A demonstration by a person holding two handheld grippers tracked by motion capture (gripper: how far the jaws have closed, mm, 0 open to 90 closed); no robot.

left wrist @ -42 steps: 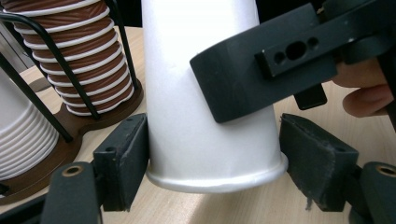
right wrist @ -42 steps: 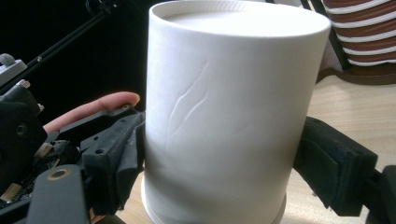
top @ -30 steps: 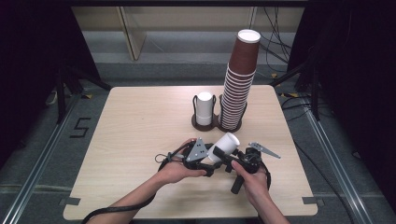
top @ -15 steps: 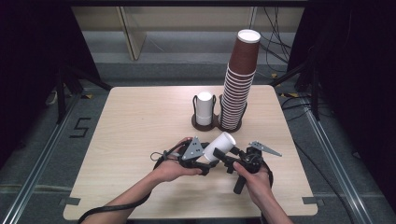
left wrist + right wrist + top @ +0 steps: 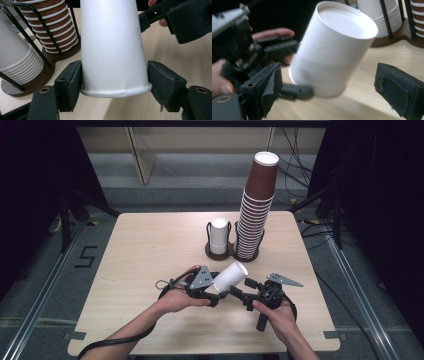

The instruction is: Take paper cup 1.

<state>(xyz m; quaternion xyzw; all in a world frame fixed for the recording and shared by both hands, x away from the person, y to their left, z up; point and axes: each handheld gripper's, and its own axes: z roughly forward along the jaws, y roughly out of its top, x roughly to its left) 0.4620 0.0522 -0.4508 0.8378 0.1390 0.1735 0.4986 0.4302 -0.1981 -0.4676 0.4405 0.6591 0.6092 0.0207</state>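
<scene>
White paper cup (image 5: 229, 277) pinched at its rim in left gripper (image 5: 113, 86) fingers, right gripper (image 5: 337, 90) fingers just spread wide, touching nothing.

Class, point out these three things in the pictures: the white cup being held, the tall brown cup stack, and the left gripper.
white cup (image 5: 112, 47), left gripper view, middle of its side wall.
tall brown cup stack (image 5: 256, 205), high view, mid-height of the stack.
left gripper (image 5: 113, 86), left gripper view, midway between its fingertips, at the cup's rim.

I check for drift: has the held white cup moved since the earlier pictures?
Yes, the white cup went slightly left, away from the brown cup stack.
</scene>
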